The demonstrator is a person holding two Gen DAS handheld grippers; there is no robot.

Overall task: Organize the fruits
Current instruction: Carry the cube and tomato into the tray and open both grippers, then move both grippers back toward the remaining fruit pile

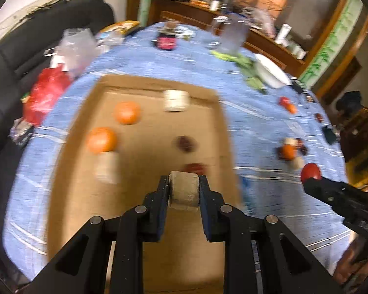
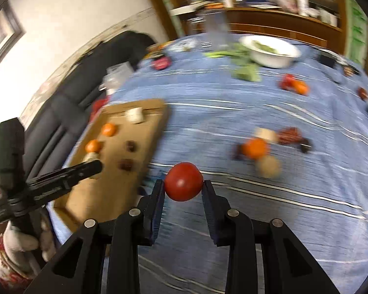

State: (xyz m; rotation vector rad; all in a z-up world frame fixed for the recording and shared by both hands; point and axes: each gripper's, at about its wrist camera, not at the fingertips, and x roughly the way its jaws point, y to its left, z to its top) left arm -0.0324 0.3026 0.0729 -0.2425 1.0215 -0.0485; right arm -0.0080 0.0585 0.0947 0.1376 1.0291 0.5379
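My left gripper (image 1: 184, 191) is shut on a pale beige chunk (image 1: 184, 192) and holds it over the near part of the cardboard tray (image 1: 216, 132). The tray holds two oranges (image 1: 127, 112), two pale chunks (image 1: 175, 100) and two dark red fruits (image 1: 185, 144). My right gripper (image 2: 183, 186) is shut on a red tomato (image 2: 183, 181) above the blue tablecloth, right of the tray (image 2: 157, 112). The tomato also shows in the left wrist view (image 1: 311, 171). A loose pile with an orange (image 2: 254, 148), pale chunks and dark fruits lies on the cloth.
A white bowl (image 2: 269, 60) with greens stands at the back, leafy greens (image 2: 245, 71) beside it. A red and orange fruit pair (image 2: 294, 84) lies further right. A clear container (image 2: 214, 30), a dark jar (image 1: 166, 41) and a black sofa (image 1: 17, 56) at the left.
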